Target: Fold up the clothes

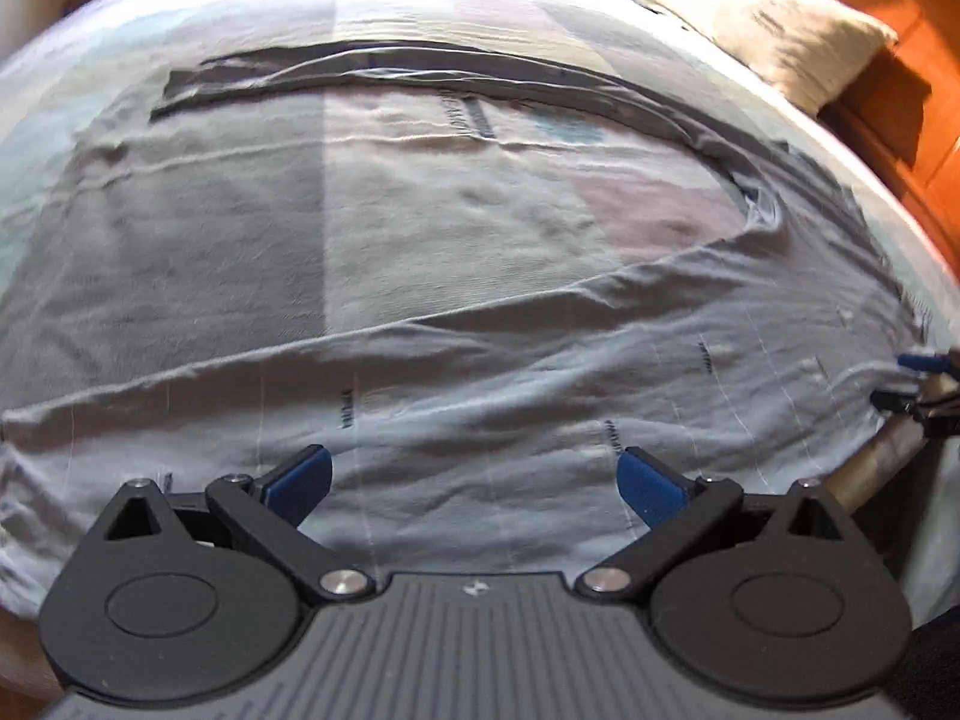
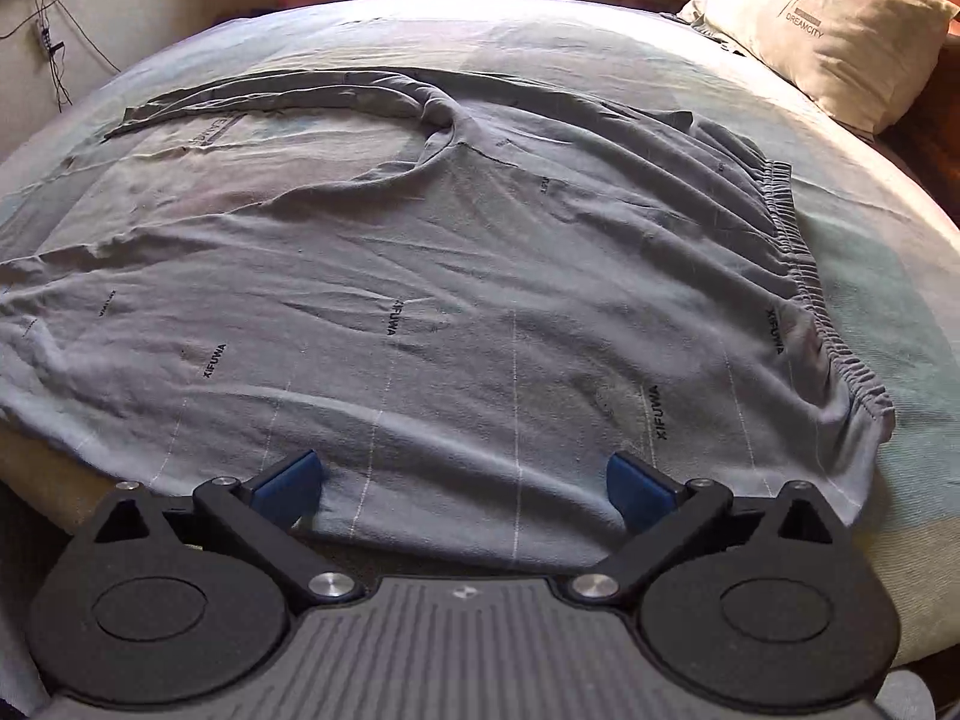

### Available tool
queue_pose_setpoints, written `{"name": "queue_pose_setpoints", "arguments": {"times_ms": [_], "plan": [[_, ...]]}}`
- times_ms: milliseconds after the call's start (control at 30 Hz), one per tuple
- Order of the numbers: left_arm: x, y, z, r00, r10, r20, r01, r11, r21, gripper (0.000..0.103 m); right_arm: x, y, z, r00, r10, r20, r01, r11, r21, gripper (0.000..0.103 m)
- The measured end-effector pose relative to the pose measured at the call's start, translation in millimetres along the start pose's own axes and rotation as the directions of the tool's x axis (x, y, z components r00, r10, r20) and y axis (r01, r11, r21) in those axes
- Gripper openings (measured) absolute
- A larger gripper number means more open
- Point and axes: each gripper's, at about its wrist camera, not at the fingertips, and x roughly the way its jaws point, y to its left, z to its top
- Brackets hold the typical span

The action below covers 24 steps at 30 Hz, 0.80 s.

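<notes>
Nearest the right wrist camera, the right gripper (image 2: 465,483) has its blue-padded fingers (image 2: 288,483) spread wide with nothing between them, hanging just over the near hem of a pair of grey trousers (image 2: 480,276). These trousers lie spread flat on a bed sheet (image 2: 900,264) of pale colour blocks, printed here and there with small dark lettering and thin white stitch lines. Their elastic waistband (image 2: 804,276) runs in a gathered line down the right side of this view, while one leg (image 2: 270,93) stretches away as a long narrow strip toward the far left and the other fills the near left part of the picture. A beige pillow (image 2: 828,24) sits at the far right corner of the bed, against a reddish wooden headboard. From the left wrist view, which is blurred, the left gripper (image 1: 474,483) also stands wide apart and empty above the wrinkled cloth of the nearer leg (image 1: 480,372). At the right edge of that view the other gripper's blue tips (image 1: 924,363) show, just beside the edge of the garment, and the pillow (image 1: 756,18) appears at top right.
</notes>
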Motion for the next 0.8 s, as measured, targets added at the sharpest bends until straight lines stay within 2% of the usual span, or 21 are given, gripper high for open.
{"name": "queue_pose_setpoints", "arguments": {"times_ms": [100, 133, 167, 233, 267, 367, 467, 600, 733, 800], "plan": [[-15, 52, -12, 0.992, -0.100, 0.073, 0.112, 0.976, -0.186, 0.101, 0, 0, 1, 1.000, -0.008, -0.007, 0.008, 1.000, 0.019, 0.103], [-21, 64, -15, 0.995, -0.062, 0.074, 0.077, 0.973, -0.219, 0.101, -1, 0, 1, 1.000, -0.011, -0.009, 0.011, 1.000, 0.029, 0.103], [-26, 75, -17, 0.998, 0.004, 0.059, 0.010, 0.972, -0.235, 0.101, -1, 0, 1, 1.000, -0.014, -0.011, 0.014, 0.999, 0.035, 0.103], [-35, 100, -21, 0.992, 0.124, 0.024, -0.114, 0.964, -0.241, 0.100, -1, 1, 1, 1.000, -0.022, -0.015, 0.023, 0.999, 0.042, 0.103], [-39, 114, -22, 0.989, 0.145, 0.017, -0.136, 0.958, -0.253, 0.100, -1, 2, 2, 0.999, -0.028, -0.017, 0.028, 0.999, 0.041, 0.103], [-53, 141, -17, 0.988, 0.153, 0.033, -0.135, 0.940, -0.313, 0.099, 1, 4, 5, 0.998, -0.047, -0.031, 0.048, 0.998, 0.049, 0.103], [-59, 143, -3, 0.983, 0.158, 0.090, -0.127, 0.951, -0.283, 0.100, 2, 5, 7, 0.998, -0.057, -0.041, 0.060, 0.996, 0.066, 0.103], [-42, 147, 12, 0.984, 0.112, 0.142, -0.069, 0.958, -0.279, 0.100, 2, 7, 8, 0.996, -0.068, -0.051, 0.072, 0.995, 0.075, 0.103], [-33, 166, 13, 0.964, 0.202, 0.174, -0.142, 0.942, -0.305, 0.099, 3, 7, 8, 0.996, -0.070, -0.055, 0.074, 0.994, 0.081, 0.103], [-39, 163, 16, 0.954, 0.254, 0.158, -0.195, 0.929, -0.315, 0.099, 3, 7, 8, 0.996, -0.071, -0.057, 0.076, 0.994, 0.081, 0.103]]}}
